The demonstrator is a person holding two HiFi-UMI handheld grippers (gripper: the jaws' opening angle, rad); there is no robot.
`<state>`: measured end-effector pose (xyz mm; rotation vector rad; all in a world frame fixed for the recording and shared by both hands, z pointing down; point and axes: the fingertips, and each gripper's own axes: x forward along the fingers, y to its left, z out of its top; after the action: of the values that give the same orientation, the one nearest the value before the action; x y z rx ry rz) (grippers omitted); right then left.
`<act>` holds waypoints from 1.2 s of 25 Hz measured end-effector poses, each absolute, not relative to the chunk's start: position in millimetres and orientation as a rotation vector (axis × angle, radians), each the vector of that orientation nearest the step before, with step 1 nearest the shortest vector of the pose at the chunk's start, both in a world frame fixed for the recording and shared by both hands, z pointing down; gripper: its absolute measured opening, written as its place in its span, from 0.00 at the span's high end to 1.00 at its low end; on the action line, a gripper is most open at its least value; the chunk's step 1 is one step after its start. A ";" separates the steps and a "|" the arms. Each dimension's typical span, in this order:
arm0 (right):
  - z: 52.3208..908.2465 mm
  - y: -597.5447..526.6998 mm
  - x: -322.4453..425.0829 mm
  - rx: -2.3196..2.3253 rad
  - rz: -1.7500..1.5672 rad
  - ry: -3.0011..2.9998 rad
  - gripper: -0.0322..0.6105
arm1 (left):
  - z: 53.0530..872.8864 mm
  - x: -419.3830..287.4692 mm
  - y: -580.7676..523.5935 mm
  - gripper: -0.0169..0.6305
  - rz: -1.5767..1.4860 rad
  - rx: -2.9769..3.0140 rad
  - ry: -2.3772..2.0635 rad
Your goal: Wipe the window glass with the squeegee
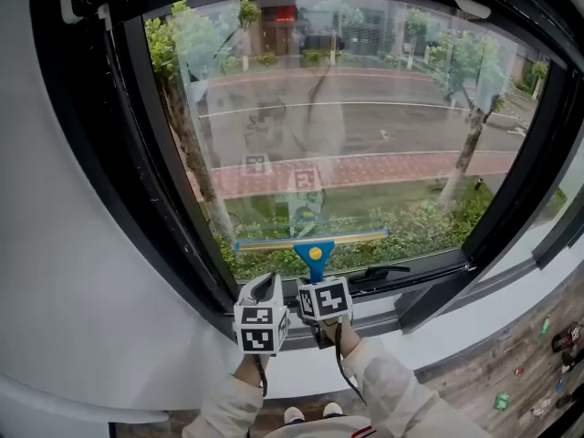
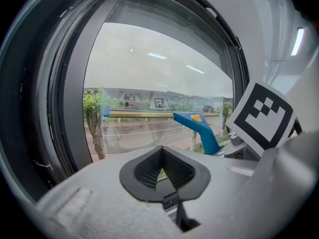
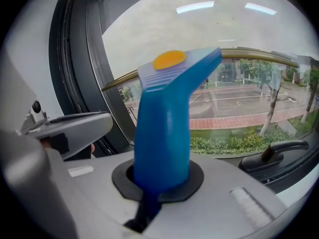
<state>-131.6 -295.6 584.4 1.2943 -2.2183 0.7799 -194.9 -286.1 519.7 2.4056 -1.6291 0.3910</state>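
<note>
My right tool (image 3: 162, 176) is clamped on the squeegee (image 1: 313, 242) by its blue handle; the blade lies across the window glass (image 1: 347, 126) low down, toward 6 o'clock; my left tool (image 2: 163, 176), just beside at 9 o'clock, is closed on nothing; I judge this a stroke's bottom end, so next comes lifting the blade toward 12 o'clock.

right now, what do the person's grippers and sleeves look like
The left gripper and right gripper have pale grey plastic bodies with black pads. Each carries a white cube printed with black square markers. A thin black cable runs by the right wrist. The sleeves are cream-coloured.
</note>
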 end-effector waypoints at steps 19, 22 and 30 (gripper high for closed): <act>634.4 -279.8 -139.4 1.200 0.944 -2.131 0.93 | 531.1 -197.0 -289.3 0.97 0.370 2.380 -1.603; 642.9 -277.1 -140.3 1.182 0.968 -2.116 0.93 | 531.7 -197.8 -289.5 0.97 0.369 2.377 -1.601; 665.2 -271.1 -141.4 1.136 1.012 -2.064 0.93 | 532.1 -199.0 -290.2 0.97 0.359 2.376 -1.597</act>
<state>-141.4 -271.1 665.2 1.1356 -2.0643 1.0118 -199.0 -290.2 532.1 2.3763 -1.5969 0.3594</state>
